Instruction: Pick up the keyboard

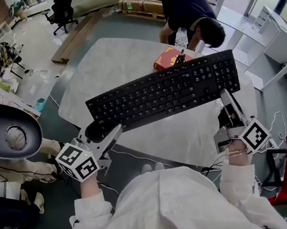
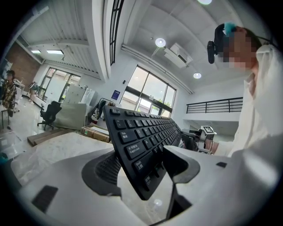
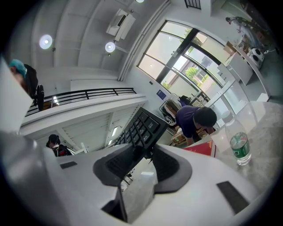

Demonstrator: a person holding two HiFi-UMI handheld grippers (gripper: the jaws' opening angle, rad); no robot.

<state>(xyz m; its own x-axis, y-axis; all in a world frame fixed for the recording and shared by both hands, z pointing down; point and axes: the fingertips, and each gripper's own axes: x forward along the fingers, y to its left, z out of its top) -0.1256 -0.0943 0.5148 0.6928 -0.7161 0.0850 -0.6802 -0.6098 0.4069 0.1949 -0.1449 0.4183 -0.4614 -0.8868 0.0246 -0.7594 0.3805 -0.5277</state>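
I see a pale stone tabletop (image 1: 110, 63) standing on a grey floor (image 1: 38, 41). A black office chair (image 1: 63, 11) sits at eleven o'clock and cardboard boxes (image 1: 141, 3) at twelve. Tall windows (image 2: 148, 95) and round ceiling lights (image 2: 160, 42) brighten the room.

Head view: the keyboard (image 1: 164, 91) covers the near edge of the red box (image 1: 167, 57) and a band of the bench (image 1: 120, 61). It also hides one jaw of the right hand-held gripper (image 1: 226, 97). Right gripper view: bottle (image 3: 240, 149) label illegible.
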